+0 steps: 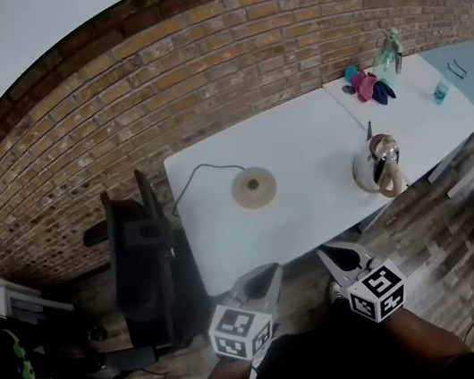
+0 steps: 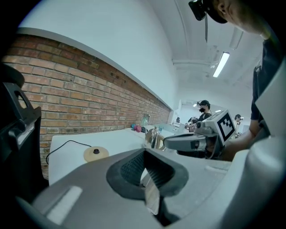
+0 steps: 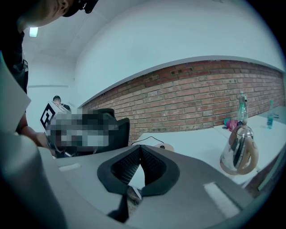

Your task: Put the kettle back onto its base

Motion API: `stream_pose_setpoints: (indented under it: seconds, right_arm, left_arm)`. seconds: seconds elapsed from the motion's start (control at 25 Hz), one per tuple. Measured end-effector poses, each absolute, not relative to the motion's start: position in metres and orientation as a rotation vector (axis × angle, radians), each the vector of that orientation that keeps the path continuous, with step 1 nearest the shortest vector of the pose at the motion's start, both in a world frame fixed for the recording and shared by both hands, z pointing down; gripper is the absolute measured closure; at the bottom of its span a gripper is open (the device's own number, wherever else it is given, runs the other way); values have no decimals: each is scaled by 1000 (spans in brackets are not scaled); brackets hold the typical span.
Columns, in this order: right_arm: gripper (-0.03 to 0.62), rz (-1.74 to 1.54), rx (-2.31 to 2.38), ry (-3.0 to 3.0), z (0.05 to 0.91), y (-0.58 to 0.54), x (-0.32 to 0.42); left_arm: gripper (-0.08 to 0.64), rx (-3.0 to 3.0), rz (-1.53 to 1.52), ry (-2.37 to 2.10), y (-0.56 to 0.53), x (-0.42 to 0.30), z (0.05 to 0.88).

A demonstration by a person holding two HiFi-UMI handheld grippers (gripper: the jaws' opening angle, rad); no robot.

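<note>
— How many grippers are we holding, and how are they standing?
— Two. The left gripper (image 2: pixel 145 151) is pressing its jaws together at the tips with nothing between them. The right gripper (image 3: pixel 140 146) is doing the same, closed and empty. We are holding them side by side, just short of the near edge of the left-hand table (image 1: pixel 300 132). Each one is carrying a single marker cube (image 1: pixel 241 330).

— Where is the kettle standing?
— We are seeing one kettle (image 1: pixel 378 166), upright, near the front edge where the two white tables are meeting. We cannot tell which top is bearing it. It is standing ahead of the right gripper and apart from it.

— And the base?
— There is one round base (image 1: pixel 254 187), lying flat near the middle of the left-hand table. It is well apart from the kettle, to its left in the head view. One black cord (image 1: pixel 200 170) is curving from it toward the table's left edge.

— What else are we counting?
— One dark office chair (image 1: pixel 141 264) is standing at that table's left end, and one brick wall (image 1: pixel 115 115) is running behind. The right-hand table (image 1: pixel 424 115) is bearing one spray bottle (image 1: pixel 389 53) and one small blue bottle (image 1: pixel 440 92). It is also bearing a pink and dark-blue heap of cloth (image 1: pixel 367 85), whose pieces we cannot count.
</note>
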State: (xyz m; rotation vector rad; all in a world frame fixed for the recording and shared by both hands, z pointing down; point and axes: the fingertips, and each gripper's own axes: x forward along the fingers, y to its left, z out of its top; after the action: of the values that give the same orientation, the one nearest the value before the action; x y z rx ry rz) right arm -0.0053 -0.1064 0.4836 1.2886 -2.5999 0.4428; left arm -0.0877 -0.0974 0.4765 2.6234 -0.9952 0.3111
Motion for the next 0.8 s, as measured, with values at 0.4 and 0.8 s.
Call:
stream_pose_setpoints:
  seconds: [0.4,0.8]
  right_arm:
    - [565,525,1432,-2530,502,-140,55]
    - [565,557,1525,-2481,515,-159,118]
  left_arm:
    - [560,2632,387,-948,-118,-52,486]
    - [560,2661,431,-885,-141,4,492]
